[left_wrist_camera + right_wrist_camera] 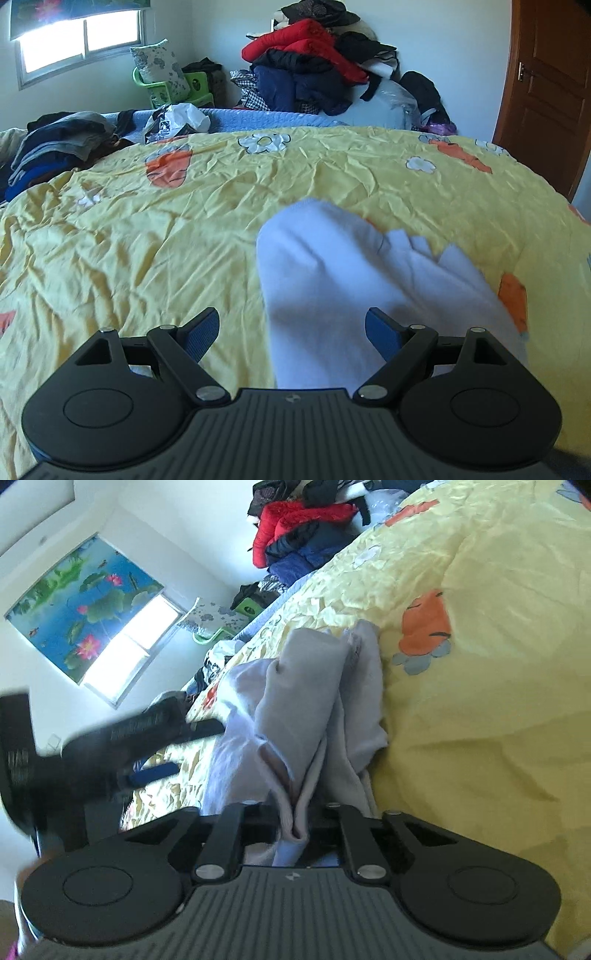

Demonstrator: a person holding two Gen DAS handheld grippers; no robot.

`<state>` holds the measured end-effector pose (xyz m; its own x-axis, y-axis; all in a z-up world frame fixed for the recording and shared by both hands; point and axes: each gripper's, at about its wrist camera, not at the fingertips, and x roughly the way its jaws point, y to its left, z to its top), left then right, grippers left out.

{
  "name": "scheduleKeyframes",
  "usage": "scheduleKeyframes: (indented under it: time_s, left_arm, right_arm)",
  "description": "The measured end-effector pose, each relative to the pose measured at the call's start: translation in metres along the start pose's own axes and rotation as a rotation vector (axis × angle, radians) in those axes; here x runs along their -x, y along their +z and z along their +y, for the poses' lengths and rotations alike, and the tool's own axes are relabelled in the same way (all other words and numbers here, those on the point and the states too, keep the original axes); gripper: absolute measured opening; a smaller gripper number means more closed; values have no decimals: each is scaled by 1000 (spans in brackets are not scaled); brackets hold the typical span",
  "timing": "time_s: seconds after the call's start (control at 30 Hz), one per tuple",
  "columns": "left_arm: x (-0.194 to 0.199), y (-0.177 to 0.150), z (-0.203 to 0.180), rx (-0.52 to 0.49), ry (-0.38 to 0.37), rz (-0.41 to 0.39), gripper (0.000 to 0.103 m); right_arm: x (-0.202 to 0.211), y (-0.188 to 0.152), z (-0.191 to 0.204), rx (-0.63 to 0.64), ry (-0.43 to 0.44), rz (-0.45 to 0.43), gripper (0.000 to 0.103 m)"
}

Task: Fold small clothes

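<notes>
A small pale lavender-white garment [332,280] lies bunched on the yellow bed cover [147,229]. My left gripper [291,332] is open just above its near part, blue pads spread wide, nothing between them. In the right wrist view my right gripper [295,823] is shut on a pinched fold of the same garment [306,701], which hangs crumpled from the jaws and is lifted off the cover [480,720]. The left gripper [159,749] shows there at the left, blurred, open beside the cloth.
A stack of folded dark clothes [55,144] sits at the bed's far left. A white plastic bag [177,120] lies at the far edge. A heap of red and dark jackets [314,62] stands behind the bed. A brown door [546,92] is at the right.
</notes>
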<state>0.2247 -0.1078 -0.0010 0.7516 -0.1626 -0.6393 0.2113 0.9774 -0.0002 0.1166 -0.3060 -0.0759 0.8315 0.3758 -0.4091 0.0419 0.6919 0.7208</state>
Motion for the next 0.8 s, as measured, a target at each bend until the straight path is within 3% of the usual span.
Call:
scheduleKeyframes:
  time_s: [0.17,0.3,0.33,0.4,0.53,0.6,0.7,0.73,0.77,0.8]
  left_arm:
    - [13,-17,-3,-44,-8,-8,87]
    - [21,-30,-9,-107,14,-33,87]
    - [24,-33,-11,-120,20,-43,87]
    - [28,-38,-15,-141,28,-62,87]
    - [30,-45,-23,-163,20,-67,87]
    - [29,-48,-26,-175,23,-60,87]
    - [28,-52,-28,-195,33,-68,87]
    - [28,-53,-28,-200,36,-67,87]
    - [28,-54,-28,-203,36,-66,87]
    - [29,-54,-28,-207,33,-68,87]
  right_arm:
    - [11,-3,-7,-23,8,-12,10]
    - [23,1,-8,-12,-17,-13,32]
    - [30,4,-7,-3,-24,-37,43]
    - [40,16,0,41,-73,-97,52]
    - [28,45,24,178,-158,-164,54]
    - [7,60,36,238,-198,-141,54]
    - [-23,77,51,287,-229,-89,69]
    - [-34,79,54,322,-248,-75,69]
    - [-46,81,55,335,-283,-56,61]
    - [-51,83,54,332,-298,-45,38]
